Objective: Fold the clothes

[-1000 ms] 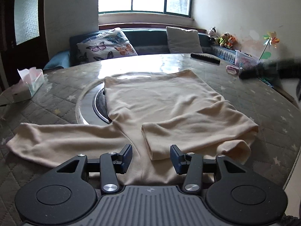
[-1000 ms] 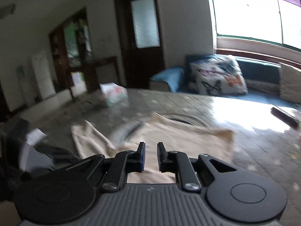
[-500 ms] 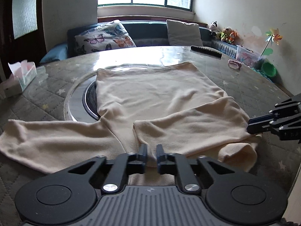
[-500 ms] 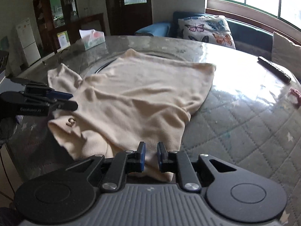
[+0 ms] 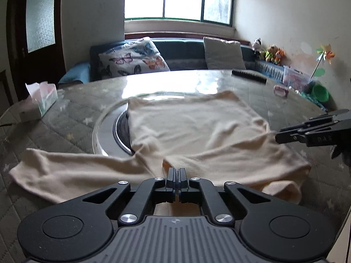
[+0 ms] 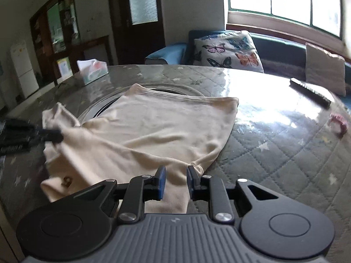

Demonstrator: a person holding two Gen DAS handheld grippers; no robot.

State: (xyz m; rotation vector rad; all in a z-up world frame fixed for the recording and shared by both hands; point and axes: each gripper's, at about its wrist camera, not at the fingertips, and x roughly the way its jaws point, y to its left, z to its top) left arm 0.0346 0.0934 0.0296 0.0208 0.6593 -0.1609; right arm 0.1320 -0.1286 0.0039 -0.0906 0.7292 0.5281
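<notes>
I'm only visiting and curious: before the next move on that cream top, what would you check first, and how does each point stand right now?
1. Left gripper has cloth: ok. It is shut, and the cream top bunches into a pinch at its tips.
2. Right gripper has cloth: not ok. Its jaws are opening; fabric lies between them, unpressed.
3. Right-hand sleeve folded in: ok, it lies across the body.
4. Other sleeve folded in: not ok, spread out on the table.
5. Clutter clear of the fold: ok. Tissue box, remote and pink item sit apart from the cloth.
6. Near hem flat: cannot tell, the grippers hide it.
</notes>
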